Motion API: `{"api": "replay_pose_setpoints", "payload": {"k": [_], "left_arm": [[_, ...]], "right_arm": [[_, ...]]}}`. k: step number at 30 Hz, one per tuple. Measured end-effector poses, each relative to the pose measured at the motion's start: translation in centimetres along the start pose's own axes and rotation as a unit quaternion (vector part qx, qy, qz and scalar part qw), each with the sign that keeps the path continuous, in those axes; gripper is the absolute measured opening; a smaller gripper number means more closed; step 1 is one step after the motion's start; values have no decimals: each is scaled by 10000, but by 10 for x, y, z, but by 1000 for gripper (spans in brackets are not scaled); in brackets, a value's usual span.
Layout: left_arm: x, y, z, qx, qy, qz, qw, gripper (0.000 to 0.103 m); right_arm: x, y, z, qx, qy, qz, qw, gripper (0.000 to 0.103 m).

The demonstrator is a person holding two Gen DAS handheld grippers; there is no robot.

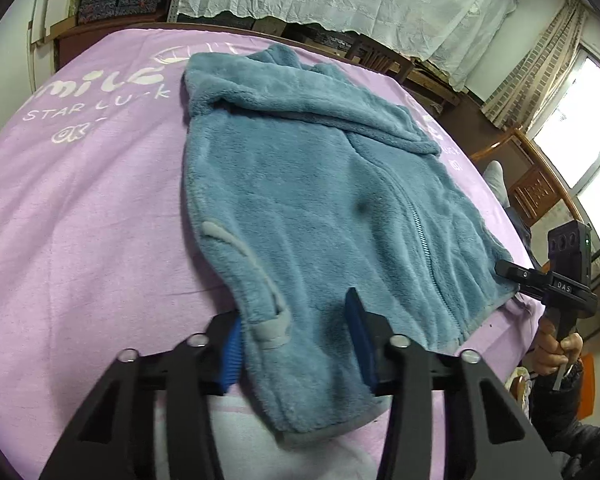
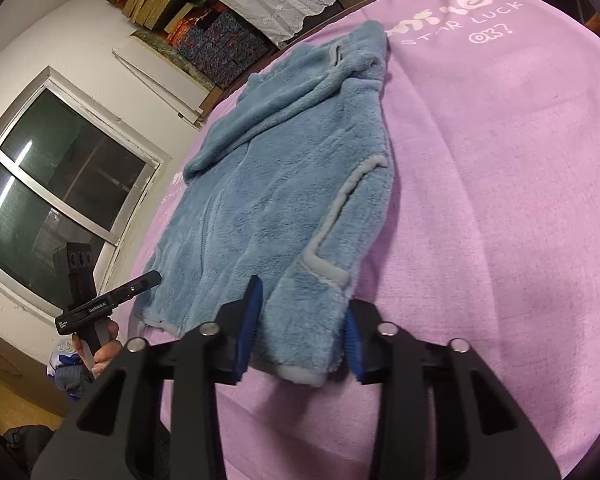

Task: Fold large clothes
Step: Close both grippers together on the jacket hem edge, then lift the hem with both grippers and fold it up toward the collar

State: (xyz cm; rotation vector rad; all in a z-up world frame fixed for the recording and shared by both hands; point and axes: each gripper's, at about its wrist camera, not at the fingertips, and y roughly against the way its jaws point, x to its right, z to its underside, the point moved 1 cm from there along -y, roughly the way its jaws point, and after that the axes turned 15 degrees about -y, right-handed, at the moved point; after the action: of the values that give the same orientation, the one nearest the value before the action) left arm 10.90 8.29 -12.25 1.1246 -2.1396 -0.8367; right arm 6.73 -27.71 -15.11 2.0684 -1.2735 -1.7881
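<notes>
Between the left gripper's (image 1: 296, 344) blue pads, the fleece jacket's (image 1: 300, 184) hem corner covers the bed sheet (image 1: 80, 220) beneath. The white lettering (image 1: 100, 96) beyond it is partly hidden under the jacket's collar. The right gripper (image 2: 300, 328) has its arms cut off by the frame's lower edge.

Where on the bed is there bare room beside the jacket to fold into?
Bare purple sheet lies wide open between the blue fleece jacket and the printed lettering. The near hem is crowded: left gripper and right gripper both straddle its corners, jaws apart.
</notes>
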Motion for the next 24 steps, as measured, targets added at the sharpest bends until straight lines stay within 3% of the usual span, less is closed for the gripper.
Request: {"api": "replay_pose_setpoints", "payload": {"k": [3,6,10,11,12,14,15,17,24], "left_arm": [[-5,3,3,70,156,187,9997,40],[-5,6,6,110,272,482,9984,55],[5,8,9,101,115,416,9990,56],[7,8,9,109,96,388,9991,54],[7,8,10,124,86,347,9993,39],[3,5,9,98,159,247,9995,19],[0,5,9,117,212,291,9993,16],[-7,9,9,243,375,442,9980,14],[-8,24,0,450,355,374,9977,14]], "right_arm": [[4,1,-2,16,-95,-8,10000,24],[3,1,-1,37,-105,-2,9999,24],[3,0,-2,65,-72,19,10000,25],[3,0,-2,74,-73,19,9999,25],[3,0,-2,78,-75,16,9999,25],[4,0,-3,94,-86,15,9999,24],[4,0,-3,107,-96,2,9999,22],[6,1,-3,142,-167,-42,9997,19],[7,11,-8,174,-378,-511,9978,16]]}}
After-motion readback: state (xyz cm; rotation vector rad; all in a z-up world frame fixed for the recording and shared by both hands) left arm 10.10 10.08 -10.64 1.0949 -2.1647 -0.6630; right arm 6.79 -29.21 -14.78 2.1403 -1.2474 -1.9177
